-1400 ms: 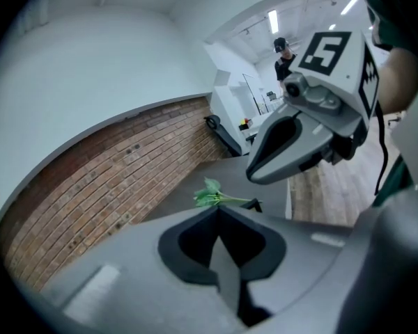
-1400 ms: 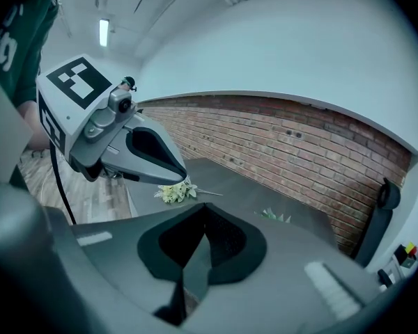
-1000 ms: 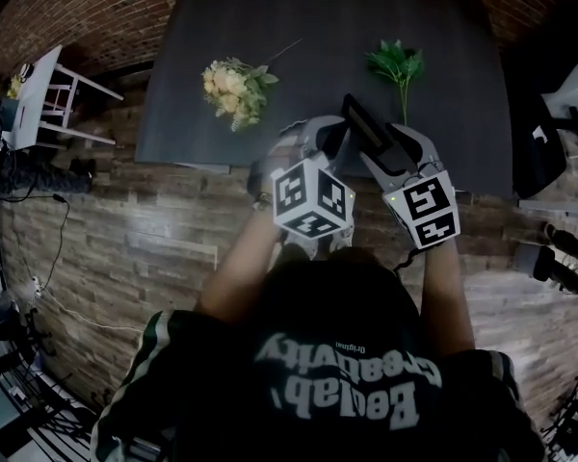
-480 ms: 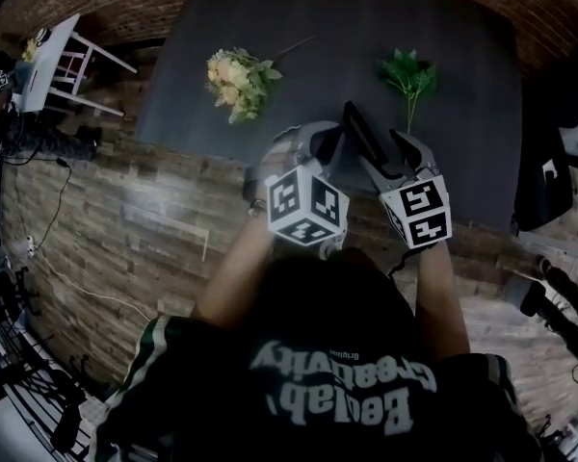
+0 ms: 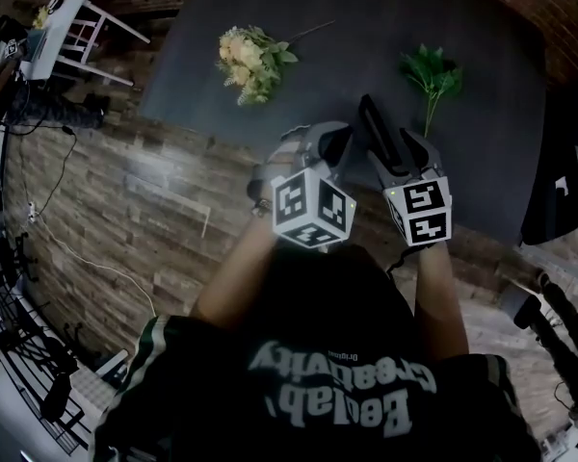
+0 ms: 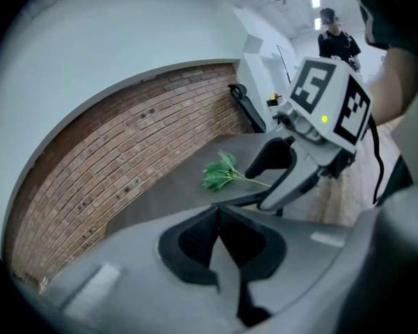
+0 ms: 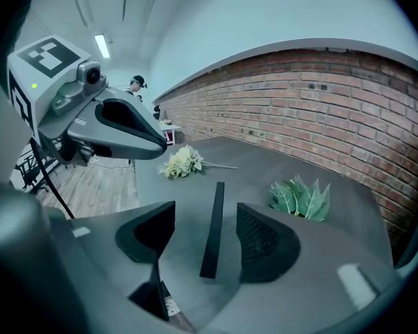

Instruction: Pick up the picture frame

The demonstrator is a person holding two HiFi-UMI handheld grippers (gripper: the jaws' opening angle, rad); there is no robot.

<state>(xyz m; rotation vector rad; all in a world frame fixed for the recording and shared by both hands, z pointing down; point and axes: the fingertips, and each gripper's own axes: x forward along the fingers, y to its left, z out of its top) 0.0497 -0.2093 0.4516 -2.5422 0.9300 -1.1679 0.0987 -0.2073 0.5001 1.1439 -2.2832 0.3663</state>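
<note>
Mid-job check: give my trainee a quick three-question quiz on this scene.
1. True or false: the right hand-held gripper is shut on the frame.
2. In the head view, which lies farther left: flowers or leaves?
3. Fill in: the flowers lie on a dark ____.
Key: 1. false: its jaws have just been opening and stand apart, frame between them. 2. flowers. 3. table.

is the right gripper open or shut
Open. The right gripper has just been opening; its jaws stand clear either side of the picture frame between them.
</note>
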